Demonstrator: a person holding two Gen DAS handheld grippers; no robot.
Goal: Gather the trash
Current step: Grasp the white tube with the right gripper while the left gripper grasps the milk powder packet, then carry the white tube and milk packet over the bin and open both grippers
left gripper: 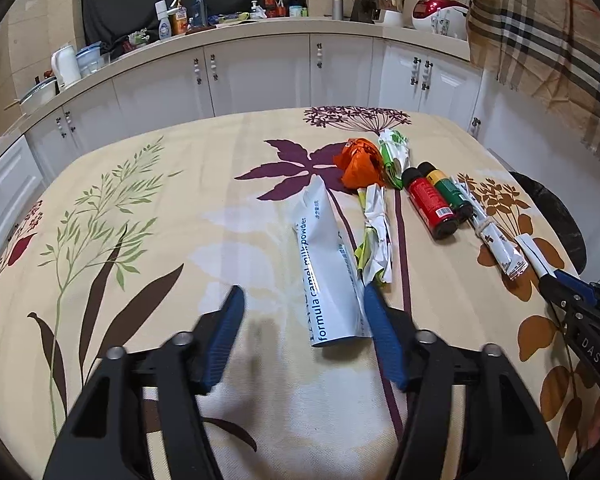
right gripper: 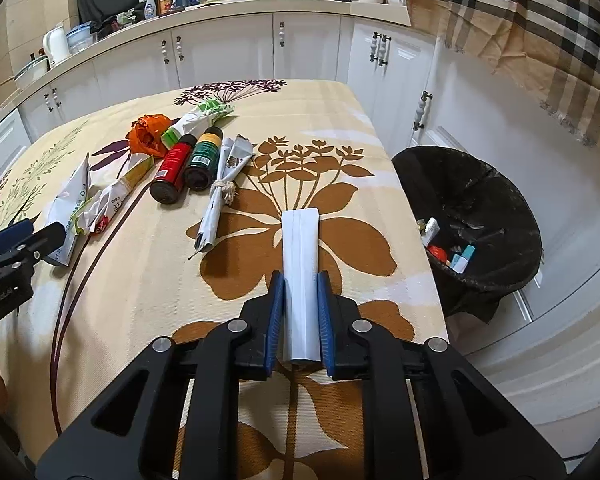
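A: Right wrist view: the right gripper (right gripper: 298, 284) is clamped on a white folded packet (right gripper: 300, 276). Both blue pads press its long sides, and the packet sticks out forward past the fingertips, over the brown flower print of the tablecloth (right gripper: 340, 128).

B: Landmark for positions?

A: The red bottle (right gripper: 171, 172), lying on its side. Touching it on its right lies the green bottle (right gripper: 204, 159). Just right of that pair lies a rolled paper tied with string (right gripper: 220, 196). Behind the red bottle sits a crumpled orange wrapper (right gripper: 148, 135), with a green-and-white wrapper (right gripper: 198, 118) beside it. Left of the red bottle lies a crumpled yellow-and-white wrapper (right gripper: 116, 196).

B: Bin?

A: A black-lined trash bin (right gripper: 496, 264) stands on the floor well right of the red bottle, off the table edge. Several small pieces of trash already lie inside.

B: Left side?

A: Left wrist view: the left gripper (left gripper: 303, 300) stands open, low over the cloth. A white milk powder pouch (left gripper: 328, 264) lies flat, well in front of the red bottle (left gripper: 430, 202) and to its left. Its near end sits between the fingers, against the inner face of the right-hand finger (left gripper: 380, 320); the other finger (left gripper: 230, 312) is clear of it. No squeeze on the pouch is visible.
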